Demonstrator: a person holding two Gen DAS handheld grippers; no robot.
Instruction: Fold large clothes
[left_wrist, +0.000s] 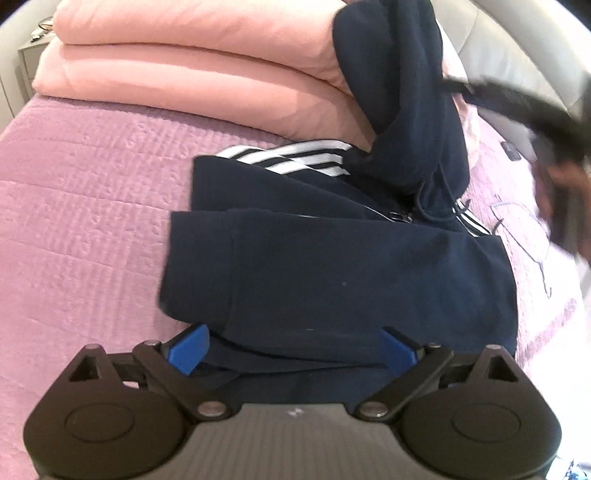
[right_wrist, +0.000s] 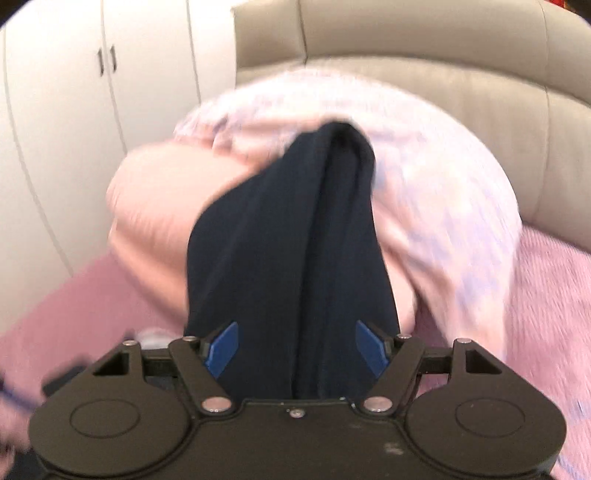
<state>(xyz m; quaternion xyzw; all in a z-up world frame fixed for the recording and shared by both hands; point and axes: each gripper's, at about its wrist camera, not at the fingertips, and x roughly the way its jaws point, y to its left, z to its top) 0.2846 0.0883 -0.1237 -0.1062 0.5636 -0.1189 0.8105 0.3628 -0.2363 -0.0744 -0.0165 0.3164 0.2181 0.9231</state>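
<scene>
Mostly soft, folded navy hoodie (left_wrist: 332, 266)

A pink quilted bedspread (left_wrist: 81, 206) is covering the bed beneath the left gripper. Ahead of that gripper, two folded peach blankets (left_wrist: 192, 62) are lying stacked. Beyond the right gripper, a grey padded headboard (right_wrist: 424, 74) is standing, with white cupboard doors (right_wrist: 110, 92) to its left.
</scene>
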